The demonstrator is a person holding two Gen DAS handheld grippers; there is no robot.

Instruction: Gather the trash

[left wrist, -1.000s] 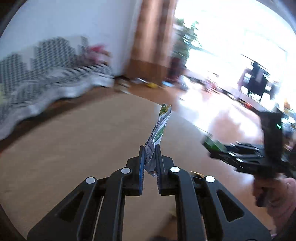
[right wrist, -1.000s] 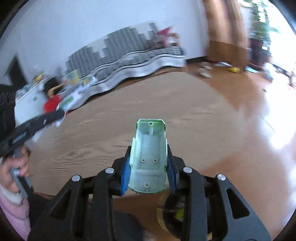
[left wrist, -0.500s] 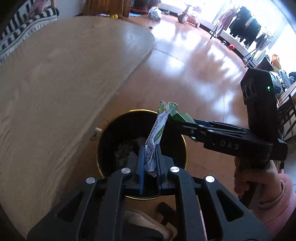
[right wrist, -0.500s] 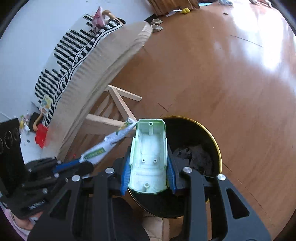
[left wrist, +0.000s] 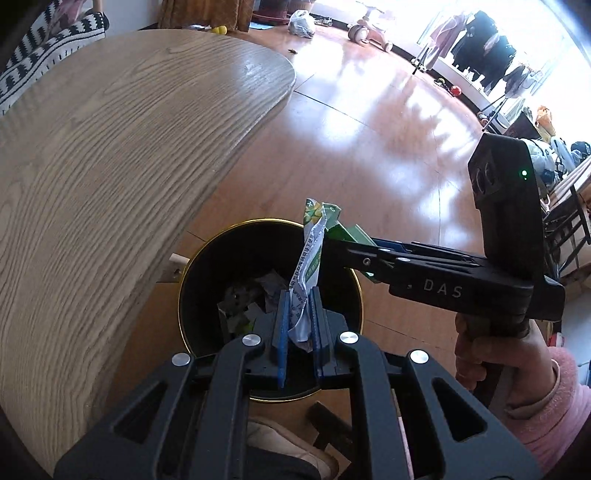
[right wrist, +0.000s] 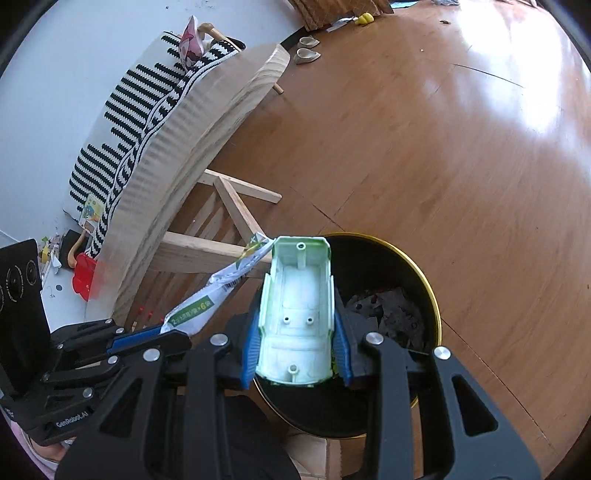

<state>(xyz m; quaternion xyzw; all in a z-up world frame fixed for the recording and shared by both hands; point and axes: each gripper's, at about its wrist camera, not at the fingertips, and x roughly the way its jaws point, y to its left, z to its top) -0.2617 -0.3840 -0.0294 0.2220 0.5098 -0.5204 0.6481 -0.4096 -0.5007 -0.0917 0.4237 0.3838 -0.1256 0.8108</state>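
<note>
Glossy orange-brown floorboards are spreading out under me, catching bright window glare far off to the right. Nearest me, a pale slipper [left wrist: 284, 439] is showing on the floor just below the bin. On those boards a round black waste bin [left wrist: 192, 288] with a thin gold rim is standing just beside the curved edge of a pale, wood-grained table [left wrist: 110, 155], and crumpled grey and white scraps are lying at its bottom. Slanted bare-wood legs are holding that table up. Beyond it, at the far left, a black-and-white striped cover [right wrist: 125, 122] is draping a sofa against a plain white wall. Far away, a small ride-on toy [left wrist: 367, 31] and a rack of dark clothes are sitting in the sunlit end of the room.

I am holding my left tongs [left wrist: 298, 325] over the bin mouth, pointing steeply down, their blue ribbed pads squeezed almost together on a crinkled white-and-green wrapper [left wrist: 308, 258]. It is a thin, flattened sachet, and it is sticking up from between the pads, its top reaching my other tool.

I am holding my right tongs [right wrist: 295, 343] over the near left rim of the same bin, set partly apart and clamping the two sides of a pale green plastic shell [right wrist: 297, 310]. That shell is hard and boxy, hollow side up, with little screw posts inside. My right hand [left wrist: 491, 358], in a fuzzy pink sleeve, is gripping the handle.
</note>
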